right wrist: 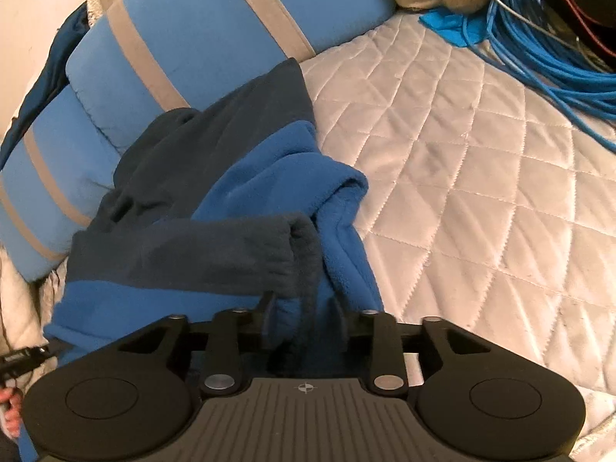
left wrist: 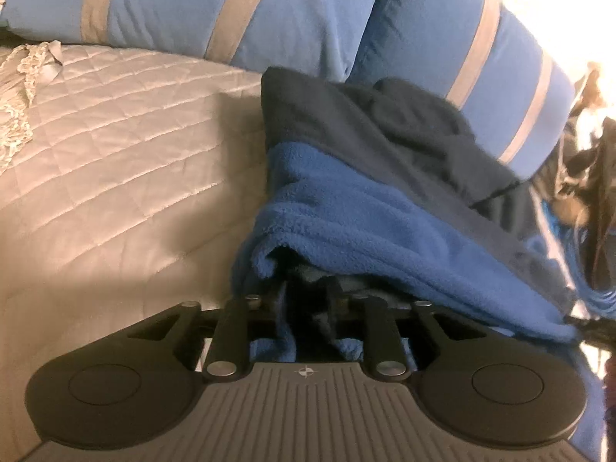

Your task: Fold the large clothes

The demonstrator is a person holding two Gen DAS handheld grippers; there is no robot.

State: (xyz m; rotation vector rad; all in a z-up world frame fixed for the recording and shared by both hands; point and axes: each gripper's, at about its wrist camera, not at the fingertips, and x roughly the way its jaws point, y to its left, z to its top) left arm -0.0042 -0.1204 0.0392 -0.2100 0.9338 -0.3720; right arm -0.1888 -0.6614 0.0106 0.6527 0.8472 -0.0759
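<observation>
A fleece garment, bright blue with dark navy panels, lies bunched on a quilted bed, its far end against striped pillows. My left gripper is buried in its near hem, jaws narrow and shut on a bunched fold of blue fleece. In the right wrist view the same garment shows a navy sleeve with a gathered cuff lying across it. My right gripper holds the hem below that cuff, fleece filling the gap between its fingers. The fingertips of both are mostly hidden by cloth.
Blue pillows with grey stripes line the head of the bed. The pale quilted cover spreads to both sides. A coil of blue cables and clutter sit at the far right corner. A hand shows at the left edge.
</observation>
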